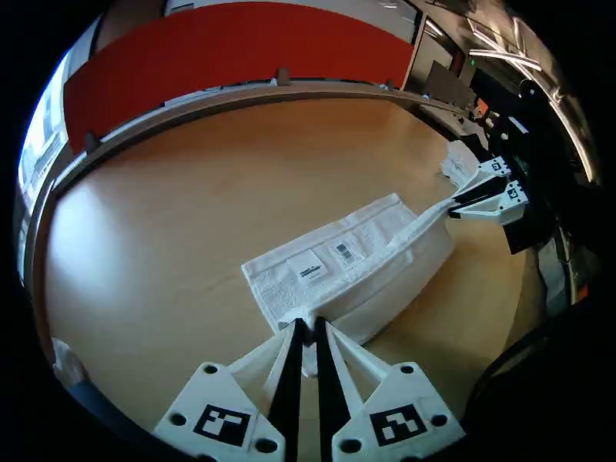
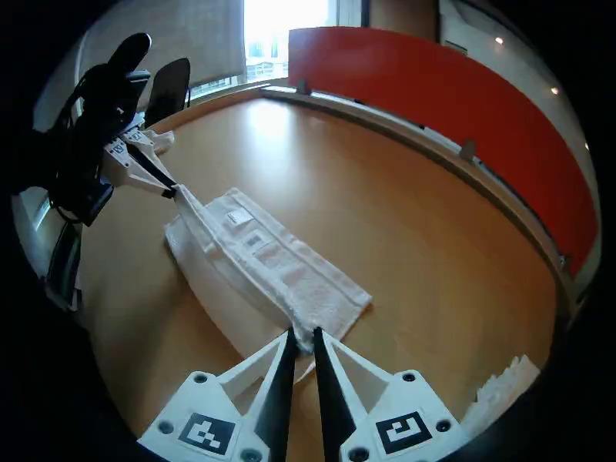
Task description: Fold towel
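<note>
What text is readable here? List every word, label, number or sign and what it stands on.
No text is legible.
Two tags on the towel: print and a barcode, too small to read.
Square markers on the left gripper and right gripper: black-and-white patterns, no words.

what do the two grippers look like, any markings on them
Both match. The left gripper and right gripper each have two white, triangular open-frame fingers lined with black strips on the inner faces, tapering to narrow tips. Each finger's base carries a square black-and-white tag with round holes around it. Farther off, each shows a bulky black body behind its fingers.
</note>
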